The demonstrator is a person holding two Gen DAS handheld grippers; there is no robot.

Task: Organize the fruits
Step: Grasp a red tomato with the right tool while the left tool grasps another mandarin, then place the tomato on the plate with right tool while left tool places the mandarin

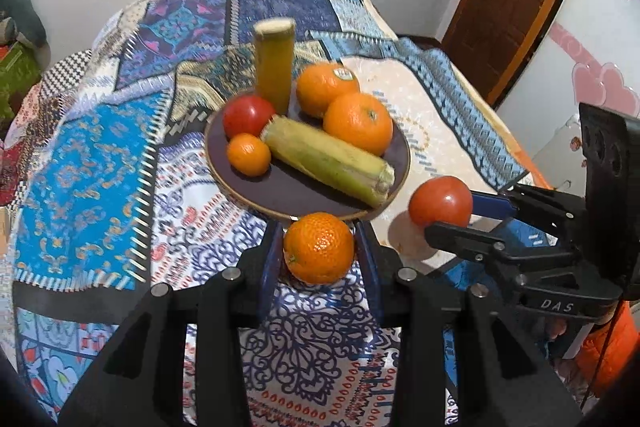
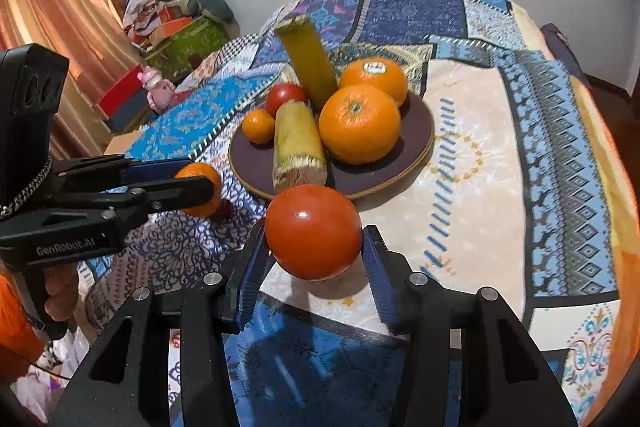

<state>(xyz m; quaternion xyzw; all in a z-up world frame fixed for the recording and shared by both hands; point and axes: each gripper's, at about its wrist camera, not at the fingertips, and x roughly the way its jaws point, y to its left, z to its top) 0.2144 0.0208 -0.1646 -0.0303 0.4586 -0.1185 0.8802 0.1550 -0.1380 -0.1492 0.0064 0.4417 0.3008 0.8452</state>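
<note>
White walls stand behind a table covered with a patchwork cloth [image 1: 100, 155] in blue, white and cream patterns. On the cloth, near the middle, sits a round dark purple plate with a pale rim [image 1: 280, 195]. It carries two large oranges [image 1: 358, 123], one of them with a small sticker, a small mandarin [image 1: 249, 154] at the left side, a red tomato [image 1: 248, 115] behind it, and two yellow-green pieces of sugarcane: one lying [image 1: 328, 161] across the plate, one standing upright [image 1: 274, 67] at the far side.

At the near edge of the plate, the left gripper [image 1: 319, 247] is closed on a bumpy orange mandarin [image 1: 319, 247], its blue pads pressing both sides of the fruit. To the right of it, the right gripper [image 2: 314, 233] holds a smooth red tomato [image 2: 314, 233] between its blue pads, just before the near rim of the plate. Both held fruits seem a little above the cloth; the tomato throws a shadow below.

At the far left are an orange curtain [image 2: 60, 7] and some boxes.
</note>
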